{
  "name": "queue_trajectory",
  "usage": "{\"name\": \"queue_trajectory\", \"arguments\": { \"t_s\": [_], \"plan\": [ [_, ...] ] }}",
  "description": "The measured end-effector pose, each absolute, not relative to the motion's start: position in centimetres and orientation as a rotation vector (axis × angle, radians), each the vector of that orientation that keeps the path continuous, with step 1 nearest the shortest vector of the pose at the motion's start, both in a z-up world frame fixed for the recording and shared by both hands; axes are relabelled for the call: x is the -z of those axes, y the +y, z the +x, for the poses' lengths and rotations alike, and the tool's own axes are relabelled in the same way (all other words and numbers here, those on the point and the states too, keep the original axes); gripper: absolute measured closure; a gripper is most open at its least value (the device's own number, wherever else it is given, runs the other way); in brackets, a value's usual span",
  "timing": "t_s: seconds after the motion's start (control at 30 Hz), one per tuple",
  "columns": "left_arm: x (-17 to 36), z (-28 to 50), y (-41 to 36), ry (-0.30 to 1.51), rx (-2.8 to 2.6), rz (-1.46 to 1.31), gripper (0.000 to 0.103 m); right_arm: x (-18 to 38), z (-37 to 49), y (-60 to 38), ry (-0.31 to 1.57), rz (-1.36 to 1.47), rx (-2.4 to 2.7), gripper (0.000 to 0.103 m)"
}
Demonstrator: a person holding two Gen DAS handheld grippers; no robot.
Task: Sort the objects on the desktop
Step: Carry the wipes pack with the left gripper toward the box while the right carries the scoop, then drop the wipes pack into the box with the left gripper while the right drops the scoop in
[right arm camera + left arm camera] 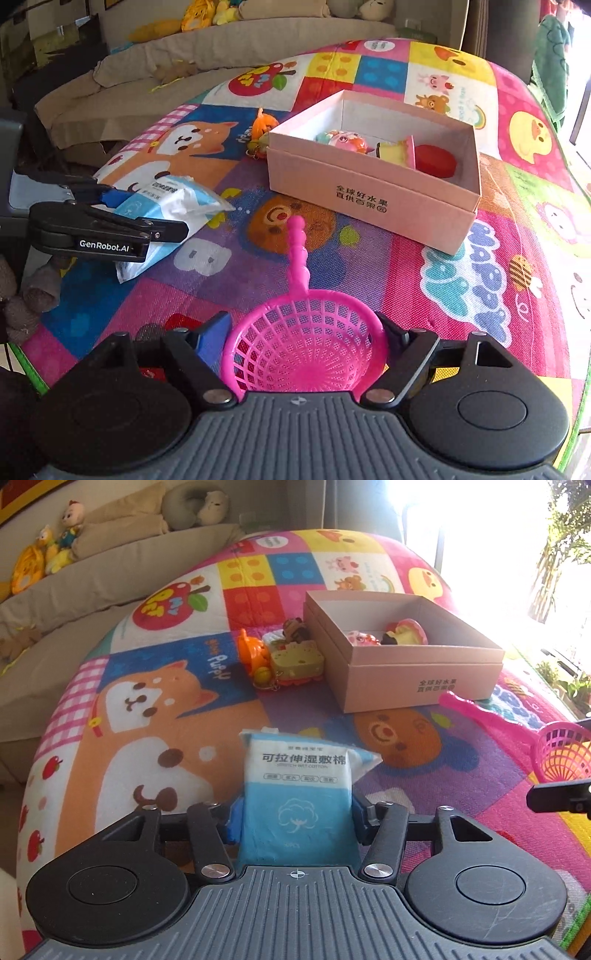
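Observation:
My left gripper (295, 821) is shut on a blue and white cotton-pad packet (295, 786), which stands up between its fingers over the colourful play mat (155, 709). The right wrist view shows that gripper (122, 218) and the packet (177, 203) at the left. My right gripper (301, 332) holds the basket of a pink net scoop (303, 350); both pads touch its rim and the handle points away toward the box. An open pink cardboard box (369, 195) sits further back with a pink round toy (343, 142), a cake-slice toy (397, 151) and a red disc (436, 160) inside.
Left of the box (406, 679) lie an orange toy (253, 653) and a cheese-cake keychain toy (295, 662). A beige sofa (92, 583) with plush toys runs along the back left. A bright window (480, 535) lies to the right, beyond the mat's edge.

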State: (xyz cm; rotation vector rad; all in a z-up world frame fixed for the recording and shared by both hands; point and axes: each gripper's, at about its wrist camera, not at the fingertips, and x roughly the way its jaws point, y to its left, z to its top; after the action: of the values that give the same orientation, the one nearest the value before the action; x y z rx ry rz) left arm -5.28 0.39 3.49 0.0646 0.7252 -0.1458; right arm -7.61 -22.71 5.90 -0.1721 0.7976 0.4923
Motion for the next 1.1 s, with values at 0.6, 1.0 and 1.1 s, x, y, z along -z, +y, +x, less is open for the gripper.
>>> {"name": "queue_trajectory", "arguments": {
  "t_s": [0.6, 1.0, 1.1],
  "plan": [
    [-9.5, 5.8, -11.2, 0.358, 0.509, 0.477, 0.04, -13.8, -2.1, -30.5, 0.496, 0.119, -0.299, 0.022],
    [-6.7, 5.2, -5.9, 0.466, 0.394, 0.332, 0.008, -10.3, 2.7, -30.5, 0.586, 0.183, -0.267, 0.022],
    [-6.6, 3.3, -4.6, 0.483, 0.384, 0.23, 0.006, -10.8, 5.2, -29.1, 0.57, 0.183, -0.264, 0.022]
  ]
}}
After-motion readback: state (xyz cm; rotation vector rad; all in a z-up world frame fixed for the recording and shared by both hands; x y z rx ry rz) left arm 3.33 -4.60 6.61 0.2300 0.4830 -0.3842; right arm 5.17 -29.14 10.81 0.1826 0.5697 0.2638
